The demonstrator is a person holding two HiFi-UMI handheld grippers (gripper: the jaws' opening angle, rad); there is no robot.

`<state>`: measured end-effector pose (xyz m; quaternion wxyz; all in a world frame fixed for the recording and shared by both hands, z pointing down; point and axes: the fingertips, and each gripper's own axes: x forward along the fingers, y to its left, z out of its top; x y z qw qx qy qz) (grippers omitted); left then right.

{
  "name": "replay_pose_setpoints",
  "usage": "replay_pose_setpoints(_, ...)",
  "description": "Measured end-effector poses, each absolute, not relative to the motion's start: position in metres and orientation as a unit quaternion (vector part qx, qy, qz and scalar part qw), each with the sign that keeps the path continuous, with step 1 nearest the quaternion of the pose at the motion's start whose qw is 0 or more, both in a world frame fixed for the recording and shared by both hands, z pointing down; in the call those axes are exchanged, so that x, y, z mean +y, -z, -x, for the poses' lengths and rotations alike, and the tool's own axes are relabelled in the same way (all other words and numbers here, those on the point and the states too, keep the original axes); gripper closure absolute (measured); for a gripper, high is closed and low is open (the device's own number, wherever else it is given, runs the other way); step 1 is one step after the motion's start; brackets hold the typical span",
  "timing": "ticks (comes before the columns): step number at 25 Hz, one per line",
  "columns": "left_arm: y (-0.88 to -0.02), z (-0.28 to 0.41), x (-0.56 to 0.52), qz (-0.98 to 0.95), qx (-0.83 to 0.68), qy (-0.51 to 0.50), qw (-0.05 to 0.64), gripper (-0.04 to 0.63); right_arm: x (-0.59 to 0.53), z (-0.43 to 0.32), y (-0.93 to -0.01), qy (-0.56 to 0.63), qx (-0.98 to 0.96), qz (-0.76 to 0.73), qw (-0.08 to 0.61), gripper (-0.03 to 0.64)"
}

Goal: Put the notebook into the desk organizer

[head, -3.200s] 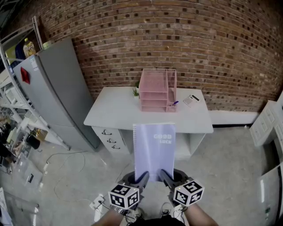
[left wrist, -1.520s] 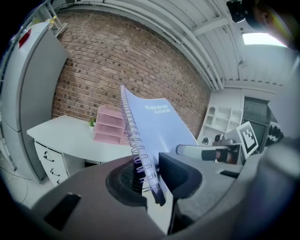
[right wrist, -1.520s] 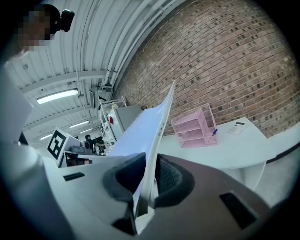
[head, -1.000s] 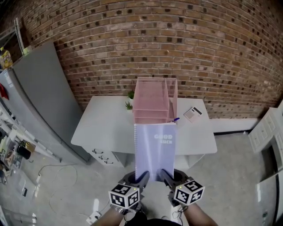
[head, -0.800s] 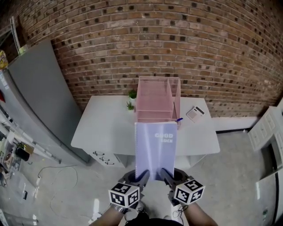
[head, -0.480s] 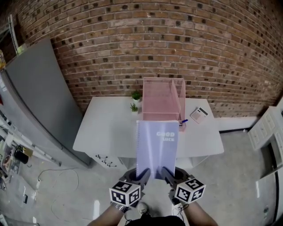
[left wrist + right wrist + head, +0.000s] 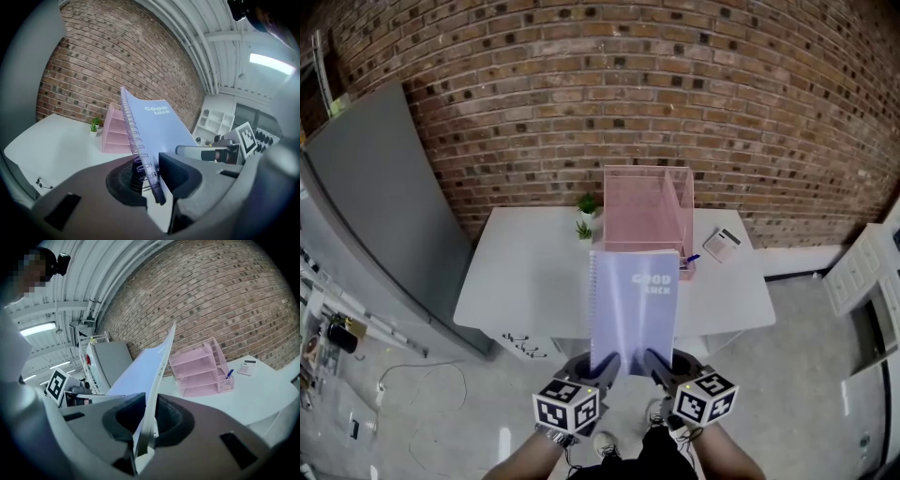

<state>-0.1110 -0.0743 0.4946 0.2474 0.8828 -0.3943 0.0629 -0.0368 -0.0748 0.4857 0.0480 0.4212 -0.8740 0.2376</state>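
I hold a lilac spiral notebook (image 7: pixel 633 305) flat in front of me, its far edge reaching over the front of the white desk (image 7: pixel 525 272). My left gripper (image 7: pixel 607 366) is shut on its near left corner by the spiral binding (image 7: pixel 140 150). My right gripper (image 7: pixel 652 363) is shut on its near right corner (image 7: pixel 152 394). The pink mesh desk organizer (image 7: pixel 645 217) stands on the desk just beyond the notebook, also seen in the left gripper view (image 7: pixel 115 137) and the right gripper view (image 7: pixel 199 369).
A blue pen (image 7: pixel 691 260) sits in the organizer's side cup and a calculator (image 7: pixel 722 245) lies to its right. A small potted plant (image 7: pixel 584 228) stands left of it. A grey refrigerator (image 7: pixel 370 216) is at the left, white drawers (image 7: pixel 862 272) at the right, a brick wall behind.
Both grippers have carried the notebook toward the desk, and the organizer now sits closer and more to the right in the head view.
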Motion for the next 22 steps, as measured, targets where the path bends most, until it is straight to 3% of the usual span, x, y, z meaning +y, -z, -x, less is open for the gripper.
replay_pose_setpoints(22,-0.546,0.062,-0.14,-0.859,-0.412,-0.085,0.293,0.514,-0.146,-0.012,-0.541,-0.293,-0.869,-0.392,0.073,0.558)
